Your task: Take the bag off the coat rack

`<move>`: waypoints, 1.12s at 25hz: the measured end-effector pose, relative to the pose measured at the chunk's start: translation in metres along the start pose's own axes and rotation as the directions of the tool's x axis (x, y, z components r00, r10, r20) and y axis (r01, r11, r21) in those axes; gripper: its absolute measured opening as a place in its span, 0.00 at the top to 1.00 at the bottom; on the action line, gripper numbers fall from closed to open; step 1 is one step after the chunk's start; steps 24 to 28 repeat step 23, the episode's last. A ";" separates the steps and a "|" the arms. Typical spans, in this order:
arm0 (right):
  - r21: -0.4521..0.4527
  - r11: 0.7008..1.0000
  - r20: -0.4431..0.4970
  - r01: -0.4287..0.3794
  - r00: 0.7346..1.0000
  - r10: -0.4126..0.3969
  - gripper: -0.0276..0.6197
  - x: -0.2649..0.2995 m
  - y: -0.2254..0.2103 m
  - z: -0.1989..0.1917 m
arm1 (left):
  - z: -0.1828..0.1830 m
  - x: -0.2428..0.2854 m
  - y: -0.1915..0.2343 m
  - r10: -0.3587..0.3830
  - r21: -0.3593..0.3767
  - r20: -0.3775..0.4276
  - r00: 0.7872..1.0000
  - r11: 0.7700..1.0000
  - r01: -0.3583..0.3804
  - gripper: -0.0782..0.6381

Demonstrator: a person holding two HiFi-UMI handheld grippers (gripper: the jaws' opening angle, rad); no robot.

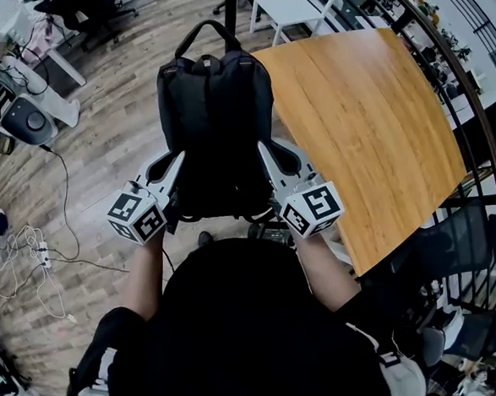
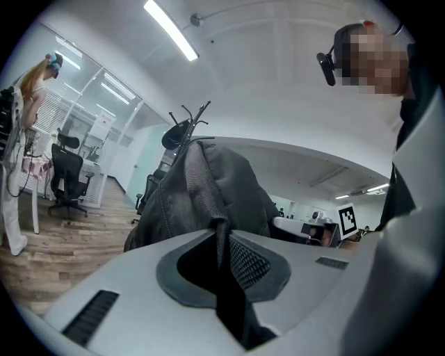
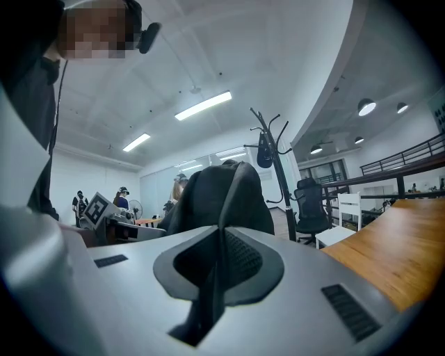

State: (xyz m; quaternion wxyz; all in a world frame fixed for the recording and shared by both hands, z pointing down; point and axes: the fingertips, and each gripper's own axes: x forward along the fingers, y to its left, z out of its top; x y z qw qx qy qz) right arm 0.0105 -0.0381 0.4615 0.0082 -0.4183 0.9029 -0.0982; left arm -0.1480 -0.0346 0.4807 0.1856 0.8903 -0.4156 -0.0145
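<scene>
Wooden floor (image 1: 108, 141); bag (image 1: 214, 131) upright, handle (image 1: 211, 24) up

Head view looks steeply down; both gripper views share the bag (image 2: 208, 188)

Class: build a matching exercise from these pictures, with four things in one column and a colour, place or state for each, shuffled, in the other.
1 bag
2 table
3 coat rack
4 left gripper

A light wood top
B stands in the background, apart from the bag
C fingers shut on bag fabric
D black, held from both sides

Pairs: 1-D, 2-A, 3-B, 4-C
</scene>
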 end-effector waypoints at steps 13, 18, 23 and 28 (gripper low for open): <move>-0.009 0.999 -0.003 -0.041 0.999 0.041 0.89 -0.025 -0.025 0.004 | -0.006 0.019 -0.029 0.000 -0.013 -0.002 1.000 1.000 0.000 0.83; -0.007 0.998 -0.004 -0.069 0.998 0.069 0.89 -0.032 -0.041 0.005 | -0.010 0.029 -0.040 0.019 -0.026 0.003 1.000 0.999 -0.019 0.83; -0.011 0.995 -0.012 -0.102 0.995 0.102 0.89 -0.040 -0.055 0.005 | -0.015 0.041 -0.052 0.049 -0.029 0.007 0.999 0.998 -0.049 0.83; -0.011 0.995 -0.012 -0.102 0.995 0.102 0.89 -0.040 -0.055 0.005 | -0.015 0.041 -0.052 0.049 -0.029 0.007 0.999 0.998 -0.049 0.83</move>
